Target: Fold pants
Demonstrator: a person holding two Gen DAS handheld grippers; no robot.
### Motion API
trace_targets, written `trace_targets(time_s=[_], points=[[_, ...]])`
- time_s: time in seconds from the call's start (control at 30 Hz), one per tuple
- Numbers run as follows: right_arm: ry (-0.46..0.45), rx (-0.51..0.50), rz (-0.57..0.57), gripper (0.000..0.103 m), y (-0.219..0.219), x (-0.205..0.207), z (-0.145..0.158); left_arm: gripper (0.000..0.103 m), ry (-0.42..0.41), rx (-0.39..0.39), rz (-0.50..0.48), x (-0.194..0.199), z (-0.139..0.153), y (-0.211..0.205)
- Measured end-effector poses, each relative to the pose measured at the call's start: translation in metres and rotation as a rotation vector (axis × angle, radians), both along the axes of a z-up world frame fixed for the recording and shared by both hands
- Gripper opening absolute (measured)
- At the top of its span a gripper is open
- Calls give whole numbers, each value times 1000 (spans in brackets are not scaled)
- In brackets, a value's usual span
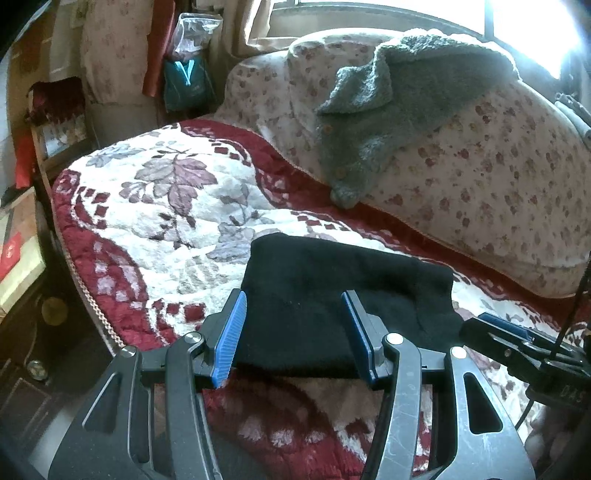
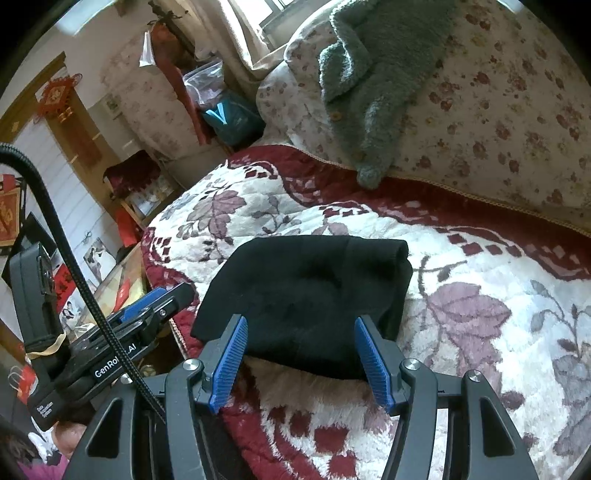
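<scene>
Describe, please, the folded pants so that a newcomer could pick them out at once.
Start at the red-and-white floral bedspread. Near its front edge lie the pants, folded into a compact bundle. They are plain black, unlike the fuzzy grey garment draped over the flowered cushions behind.

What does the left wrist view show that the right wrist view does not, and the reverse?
Only the left wrist view: the bright window behind the sofa back, and the right tongs at its right edge.
Only the right wrist view: the red knot ornament on the wooden door, and the left tongs, side-on.
Both: the folded black pants on the red-and-white floral blanket, and the grey fleece garment on the sofa back.
</scene>
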State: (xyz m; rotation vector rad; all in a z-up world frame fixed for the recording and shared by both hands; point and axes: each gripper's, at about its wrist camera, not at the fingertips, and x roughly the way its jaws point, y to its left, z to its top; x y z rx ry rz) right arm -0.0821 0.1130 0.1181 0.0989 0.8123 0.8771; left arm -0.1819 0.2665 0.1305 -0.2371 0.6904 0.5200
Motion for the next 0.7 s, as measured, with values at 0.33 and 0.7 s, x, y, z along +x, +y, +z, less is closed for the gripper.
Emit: trace_targets(time_s=[0.33, 0.7], points=[[-9, 14, 9, 58, -5, -8, 7, 52, 6, 8, -7, -7, 7, -12], [-10, 23, 10, 58, -6, -12, 9, 52, 5, 11, -7, -10, 9, -16]])
